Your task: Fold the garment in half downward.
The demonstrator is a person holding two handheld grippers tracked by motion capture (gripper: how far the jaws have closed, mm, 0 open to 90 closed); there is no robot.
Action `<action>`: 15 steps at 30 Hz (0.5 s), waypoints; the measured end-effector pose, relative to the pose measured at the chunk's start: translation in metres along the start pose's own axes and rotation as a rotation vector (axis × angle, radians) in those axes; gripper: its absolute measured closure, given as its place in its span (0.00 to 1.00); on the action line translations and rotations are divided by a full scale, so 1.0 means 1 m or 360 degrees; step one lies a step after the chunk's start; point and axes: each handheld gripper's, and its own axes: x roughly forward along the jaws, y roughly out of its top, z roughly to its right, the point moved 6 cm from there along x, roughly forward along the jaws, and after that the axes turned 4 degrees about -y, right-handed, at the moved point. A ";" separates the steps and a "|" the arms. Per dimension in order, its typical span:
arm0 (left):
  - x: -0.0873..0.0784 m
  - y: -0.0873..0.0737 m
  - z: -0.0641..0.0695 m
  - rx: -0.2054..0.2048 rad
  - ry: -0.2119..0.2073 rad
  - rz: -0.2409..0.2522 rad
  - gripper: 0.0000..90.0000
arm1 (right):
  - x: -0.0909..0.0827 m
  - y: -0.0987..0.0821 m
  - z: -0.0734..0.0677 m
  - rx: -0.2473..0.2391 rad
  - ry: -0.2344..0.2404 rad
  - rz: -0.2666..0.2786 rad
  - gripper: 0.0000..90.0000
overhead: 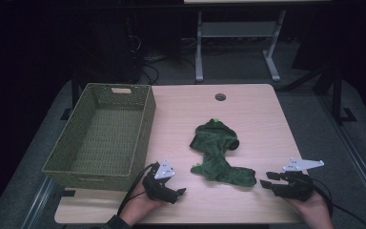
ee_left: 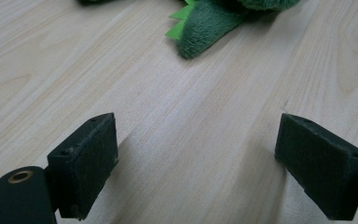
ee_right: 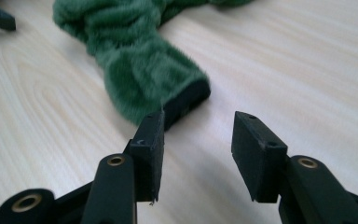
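A green plush toy (overhead: 218, 151) lies crumpled on the light wooden table (overhead: 257, 109), its lower end reaching toward the front right. My right gripper (overhead: 266, 183) rests on the table just right of that end, open, with bare wood between the pads. In the right gripper view the plush end (ee_right: 142, 70) with its dark opening lies just beyond the left pad (ee_right: 150, 144). My left gripper (overhead: 180, 192) sits near the front edge, left of the toy, open wide. In the left gripper view the toy's spiky green edge (ee_left: 200, 23) lies well ahead of the pads (ee_left: 86, 158).
An empty woven olive basket (overhead: 100, 136) stands on the table's left side, close to my left hand. A round cable hole (overhead: 220, 97) is near the far edge. Beyond the table are a dark floor and white desk legs (overhead: 199, 47).
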 end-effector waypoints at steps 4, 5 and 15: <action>0.000 0.000 0.000 0.0000 -0.0001 -0.0001 0.14 | 0.000 -0.009 -0.005 -0.0004 0.0013 -0.0018 0.61; 0.000 0.000 0.000 0.0000 -0.0001 -0.0002 0.14 | 0.002 -0.010 -0.008 -0.0012 0.0029 -0.0024 0.62; 0.000 0.000 0.000 0.0002 -0.0001 -0.0002 0.14 | 0.019 -0.005 -0.013 -0.0013 0.0123 -0.0048 0.66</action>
